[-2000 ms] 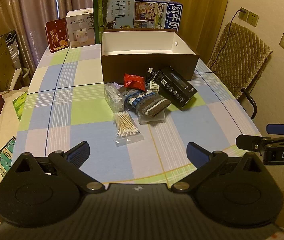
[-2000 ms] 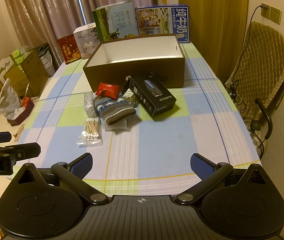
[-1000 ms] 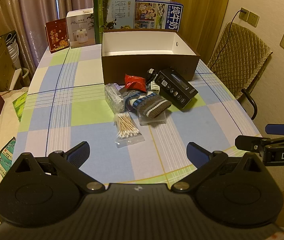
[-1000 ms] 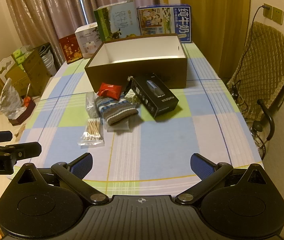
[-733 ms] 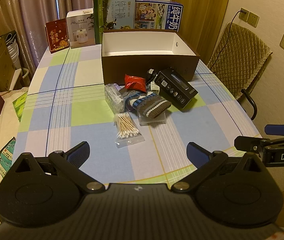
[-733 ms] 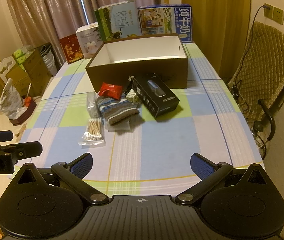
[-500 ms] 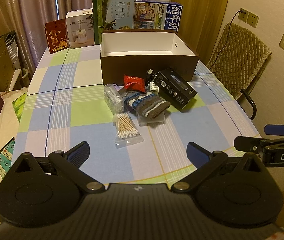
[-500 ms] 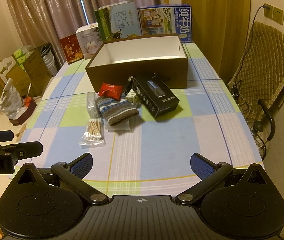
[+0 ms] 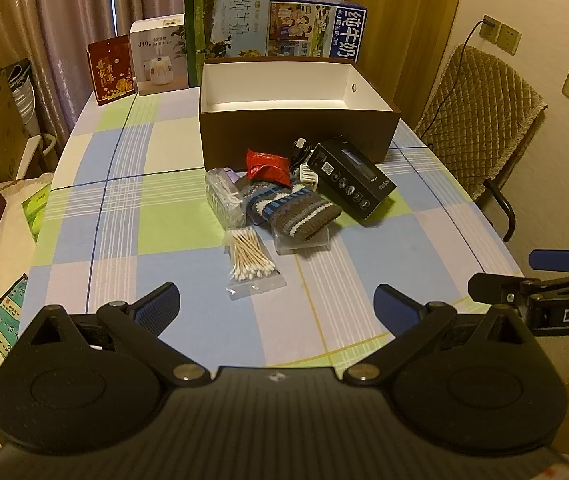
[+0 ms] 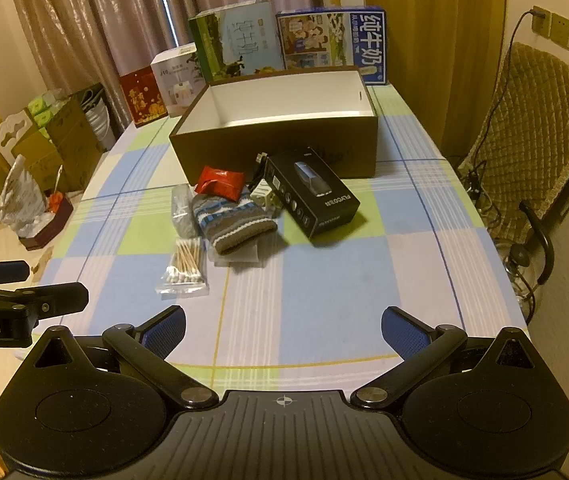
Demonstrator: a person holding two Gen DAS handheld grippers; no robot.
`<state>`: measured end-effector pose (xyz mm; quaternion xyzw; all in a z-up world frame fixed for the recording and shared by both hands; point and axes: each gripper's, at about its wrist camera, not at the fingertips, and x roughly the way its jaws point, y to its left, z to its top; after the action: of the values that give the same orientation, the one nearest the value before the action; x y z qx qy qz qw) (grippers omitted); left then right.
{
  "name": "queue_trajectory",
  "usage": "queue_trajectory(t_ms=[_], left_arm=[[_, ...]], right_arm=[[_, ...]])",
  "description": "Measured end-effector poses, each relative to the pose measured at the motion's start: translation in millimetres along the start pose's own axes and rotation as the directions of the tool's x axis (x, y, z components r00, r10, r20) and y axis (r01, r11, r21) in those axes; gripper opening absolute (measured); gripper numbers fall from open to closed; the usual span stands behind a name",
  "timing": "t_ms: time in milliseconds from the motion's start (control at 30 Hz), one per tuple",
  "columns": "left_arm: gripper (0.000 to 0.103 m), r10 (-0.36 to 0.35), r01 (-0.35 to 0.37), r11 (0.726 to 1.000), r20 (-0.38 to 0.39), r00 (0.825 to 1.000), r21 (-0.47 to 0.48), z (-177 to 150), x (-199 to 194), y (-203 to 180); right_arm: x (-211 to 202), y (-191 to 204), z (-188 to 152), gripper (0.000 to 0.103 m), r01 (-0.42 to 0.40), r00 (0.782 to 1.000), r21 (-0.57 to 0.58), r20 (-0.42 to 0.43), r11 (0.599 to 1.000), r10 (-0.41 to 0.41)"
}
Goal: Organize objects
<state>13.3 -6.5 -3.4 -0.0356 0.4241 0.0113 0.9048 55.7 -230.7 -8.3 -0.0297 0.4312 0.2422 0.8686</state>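
Observation:
An open brown box with a white inside stands on the checked tablecloth. In front of it lies a pile: a black product box, a red packet, a striped knitted pouch, a clear wrapped pack, and a bag of cotton swabs. My left gripper and right gripper both hover open over the near table edge, holding nothing.
Several cartons stand along the table's far edge behind the brown box. A quilted chair is at the right. Boxes and bags crowd the floor at the left. The other gripper shows at each view's side.
Both views have crept slightly; the pile and the box have not moved. Both grippers stay open.

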Motion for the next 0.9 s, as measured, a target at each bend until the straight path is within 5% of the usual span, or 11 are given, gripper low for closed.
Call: queue_trajectory(t_ms=[900], left_arm=[[0.102,0.046,-0.051,0.996,-0.056,0.997,-0.080,18,41,9]], right_arm=[[39,-28,30,0.101,-0.072,0.997,-0.023,-0.005,0.997,0.072]])
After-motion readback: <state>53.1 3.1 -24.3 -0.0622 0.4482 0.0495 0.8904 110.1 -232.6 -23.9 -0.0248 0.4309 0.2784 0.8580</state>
